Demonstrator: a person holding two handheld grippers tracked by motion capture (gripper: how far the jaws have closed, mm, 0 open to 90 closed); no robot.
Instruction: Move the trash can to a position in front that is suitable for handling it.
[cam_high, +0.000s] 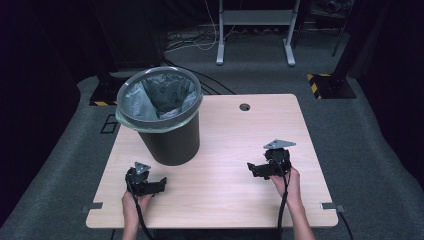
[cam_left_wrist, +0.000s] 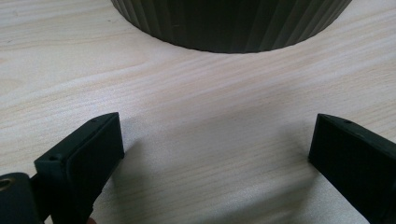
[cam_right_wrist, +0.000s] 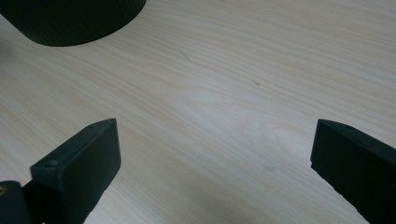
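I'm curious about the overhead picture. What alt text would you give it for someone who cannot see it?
A person's two hands rest on a pale wooden table, each holding black tongs with open jaws: the left tongs near a dark waste bin, the right tongs apart on bare wood. The bin stands upright at the table's far left, lined with a grey bag.

Pale wood table, ribbed dark bin with a thin plastic liner, matt black grippers.

We see a table (cam_high: 225, 190) of light wood-grain finish, smooth with a soft sheen. The waste bin (cam_high: 172, 142) looks like dark matt plastic, its wall finely ribbed; its liner (cam_high: 137, 100) is thin, crinkled, translucent grey plastic film. The left gripper (cam_high: 161, 184) and right gripper (cam_high: 251, 169) look like matt black hard plastic, each topped by a dull grey plate. The floor (cam_high: 365, 130) is rough grey carpet.
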